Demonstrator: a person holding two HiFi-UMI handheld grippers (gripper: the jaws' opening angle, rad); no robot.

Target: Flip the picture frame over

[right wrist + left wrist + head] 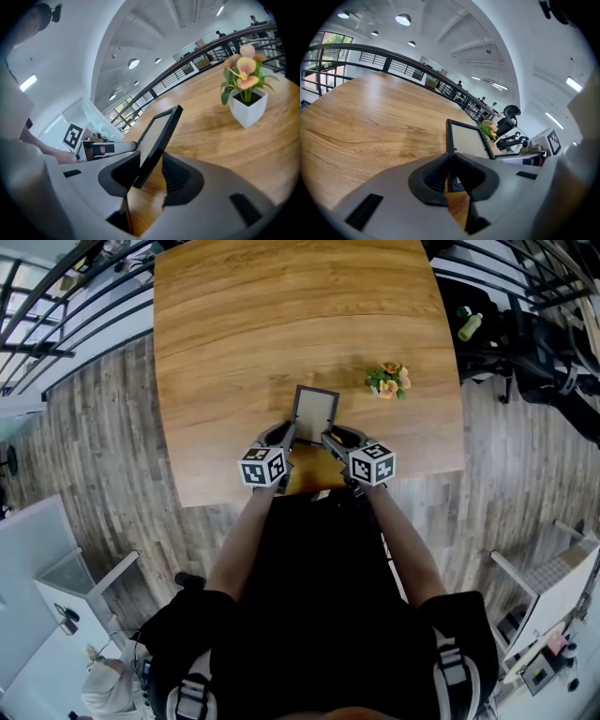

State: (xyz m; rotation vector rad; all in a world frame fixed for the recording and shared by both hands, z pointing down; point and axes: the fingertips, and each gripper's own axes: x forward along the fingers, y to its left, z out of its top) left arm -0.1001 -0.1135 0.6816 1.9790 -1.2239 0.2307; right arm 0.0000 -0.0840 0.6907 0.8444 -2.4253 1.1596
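Flip started, not finished. You have the frame [314, 412] tipped up, steep, near the front edge of the bench [216, 343], not lying flat. Your left claw [286, 432] is pinching the frame's left edge, low down near the corner, pads tight on it. Your right claw [330, 437] straddles the right edge with the jaws spread. The frame leans on one pad with a gap to the other, so I judge there is no real grip there yet. Still left: turn the frame over and lay it down on its other face. The plant [388, 381] stands well apart to the right.
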